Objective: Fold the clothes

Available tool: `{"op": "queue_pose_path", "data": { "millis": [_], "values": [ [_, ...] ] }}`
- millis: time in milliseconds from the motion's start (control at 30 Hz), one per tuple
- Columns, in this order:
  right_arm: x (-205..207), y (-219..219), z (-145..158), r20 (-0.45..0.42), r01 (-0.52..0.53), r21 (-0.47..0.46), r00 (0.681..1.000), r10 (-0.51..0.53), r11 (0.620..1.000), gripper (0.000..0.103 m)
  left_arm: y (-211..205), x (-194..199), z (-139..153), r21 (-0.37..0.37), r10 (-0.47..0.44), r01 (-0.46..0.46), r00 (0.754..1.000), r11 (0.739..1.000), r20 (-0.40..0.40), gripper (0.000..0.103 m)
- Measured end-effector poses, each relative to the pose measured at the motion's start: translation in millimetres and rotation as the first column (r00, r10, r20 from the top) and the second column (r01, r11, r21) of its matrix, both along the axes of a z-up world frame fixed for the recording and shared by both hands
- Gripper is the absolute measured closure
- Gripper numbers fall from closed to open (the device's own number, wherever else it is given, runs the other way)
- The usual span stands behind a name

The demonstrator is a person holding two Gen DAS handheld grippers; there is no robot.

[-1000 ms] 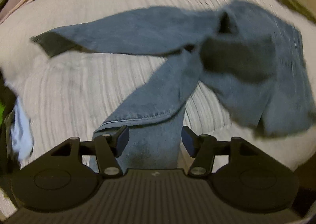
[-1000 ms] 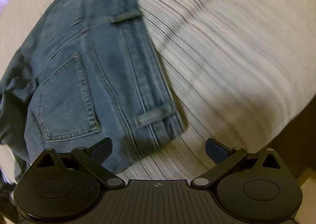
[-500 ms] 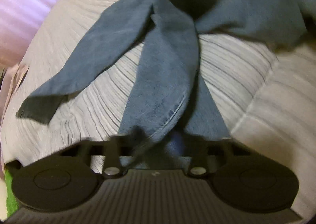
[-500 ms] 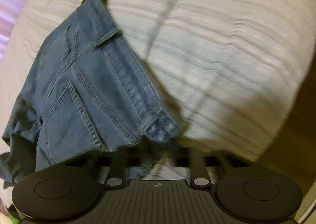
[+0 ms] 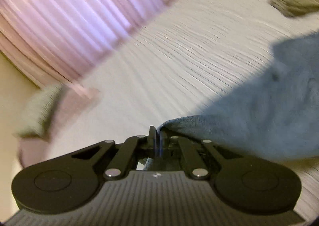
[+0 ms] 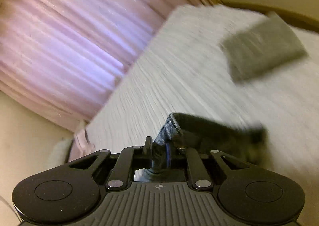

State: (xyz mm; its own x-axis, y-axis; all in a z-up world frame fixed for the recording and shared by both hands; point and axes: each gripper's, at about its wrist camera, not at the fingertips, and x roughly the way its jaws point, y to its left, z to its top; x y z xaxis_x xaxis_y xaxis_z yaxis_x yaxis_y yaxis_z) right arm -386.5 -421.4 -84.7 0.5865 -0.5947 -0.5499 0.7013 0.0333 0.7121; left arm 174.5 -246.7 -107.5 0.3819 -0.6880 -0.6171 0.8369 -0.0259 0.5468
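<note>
Now jeans [image 5: 259, 110] hem pinched, bed [image 5: 179, 56] beyond

The jeans [image 5: 265, 110] are blue denim, faded and soft-looking, with darker stitching along the seams. In the left wrist view a hemmed edge is pinched at the near end, and from there the cloth spreads away to the right as a broad, loosely draped sheet over the pale ribbed bed [image 5: 179, 50]. In the right wrist view another part [image 6: 171, 130] is caught: a thick stitched band, folded over on itself, standing up from the pinch point. Behind it the fabric trails off to the right as a dark, blurred strip lifted above the bed.
</note>
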Motion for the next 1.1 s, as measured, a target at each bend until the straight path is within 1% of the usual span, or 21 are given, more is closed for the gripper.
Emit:
{"op": "queue_pose_path", "data": {
  "millis": [67,133,167,200,233,267,300,367,433,467,500,533,567,600,700,767,833,867,967,1000,1100],
  "values": [
    [14,-66,10,0.012,0.043,-0.02,0.999,-0.043,0.999,0.092,-56,34,21,-0.059,0.033,-0.032,0.999,0.998,0.014,0.099],
    [30,-128,15,0.043,0.128,-0.038,0.991,-0.126,0.991,0.091,-116,65,40,-0.113,0.077,-0.074,0.997,0.991,0.017,0.099],
    [37,-153,17,0.042,0.158,-0.038,0.987,-0.156,0.987,0.085,-146,79,47,-0.14,0.109,-0.106,0.994,0.984,0.011,0.098],
    [44,-176,18,0.038,0.187,-0.039,0.982,-0.186,0.982,0.053,-179,93,54,-0.169,0.158,-0.157,0.987,0.973,-0.005,0.096],
    [50,-189,19,0.021,0.221,-0.047,0.975,-0.22,0.974,0.016,-208,105,57,-0.185,0.216,-0.217,0.976,0.958,-0.023,0.087],
    [54,-193,22,-0.001,0.262,-0.078,0.965,-0.262,0.962,0.008,-234,116,57,-0.187,0.282,-0.282,0.959,0.941,-0.027,0.079],
    [58,-192,22,-0.023,0.271,-0.128,0.961,-0.276,0.954,0.008,-255,123,55,-0.189,0.349,-0.347,0.937,0.919,-0.023,0.078],
    [61,-181,11,-0.09,0.184,-0.176,0.975,-0.202,0.967,0.008,-269,131,45,-0.165,0.401,-0.41,0.912,0.897,-0.085,0.067],
    [56,-159,-22,-0.169,0.107,-0.161,0.977,-0.134,0.981,0.008,-259,139,20,-0.088,0.417,-0.44,0.886,0.894,-0.201,0.063],
    [52,-147,-44,-0.198,0.075,-0.132,0.975,-0.1,0.988,0.008,-252,143,5,-0.044,0.423,-0.449,0.867,0.893,-0.263,0.062],
    [48,-134,-66,-0.225,0.045,-0.099,0.972,-0.067,0.994,0.008,-242,149,-12,0.012,0.441,-0.462,0.84,0.887,-0.315,0.062],
    [43,-119,-90,-0.25,0.026,-0.05,0.967,-0.038,0.998,0.009,-226,154,-33,0.077,0.474,-0.481,0.802,0.873,-0.363,0.062],
    [37,-107,-117,-0.273,0.019,0.007,0.962,-0.016,1.0,0.009,-208,157,-56,0.144,0.511,-0.499,0.757,0.855,-0.407,0.062],
    [32,-99,-141,-0.278,0.031,0.053,0.96,-0.015,0.998,0.009,-188,159,-79,0.205,0.552,-0.52,0.704,0.829,-0.448,0.062],
    [16,-78,-211,-0.286,0.073,0.178,0.958,-0.019,0.981,0.019,-129,157,-141,0.365,0.669,-0.574,0.51,0.733,-0.541,0.063],
    [8,-79,-237,-0.217,0.146,0.186,0.971,-0.104,0.972,0.019,-92,147,-174,0.439,0.725,-0.606,0.377,0.664,-0.576,0.062],
    [3,-91,-256,-0.152,0.215,0.173,0.97,-0.19,0.961,0.019,-68,141,-196,0.48,0.747,-0.629,0.259,0.612,-0.613,0.061],
    [0,-99,-265,-0.122,0.247,0.168,0.966,-0.229,0.954,0.019,-62,140,-203,0.483,0.746,-0.641,0.219,0.596,-0.629,0.059],
    [-2,-128,-280,-0.067,0.305,0.15,0.952,-0.298,0.941,0.019,-50,138,-216,0.472,0.725,-0.68,0.129,0.562,-0.677,0.053],
    [-3,-134,-281,-0.054,0.31,0.145,0.951,-0.306,0.939,0.019,-50,141,-220,0.458,0.711,-0.695,0.11,0.555,-0.694,0.051],
    [2,-151,-294,-0.046,0.315,0.14,0.949,-0.311,0.939,0.019,-61,154,-232,0.405,0.659,-0.735,0.074,0.543,-0.749,0.047]
  ]
}}
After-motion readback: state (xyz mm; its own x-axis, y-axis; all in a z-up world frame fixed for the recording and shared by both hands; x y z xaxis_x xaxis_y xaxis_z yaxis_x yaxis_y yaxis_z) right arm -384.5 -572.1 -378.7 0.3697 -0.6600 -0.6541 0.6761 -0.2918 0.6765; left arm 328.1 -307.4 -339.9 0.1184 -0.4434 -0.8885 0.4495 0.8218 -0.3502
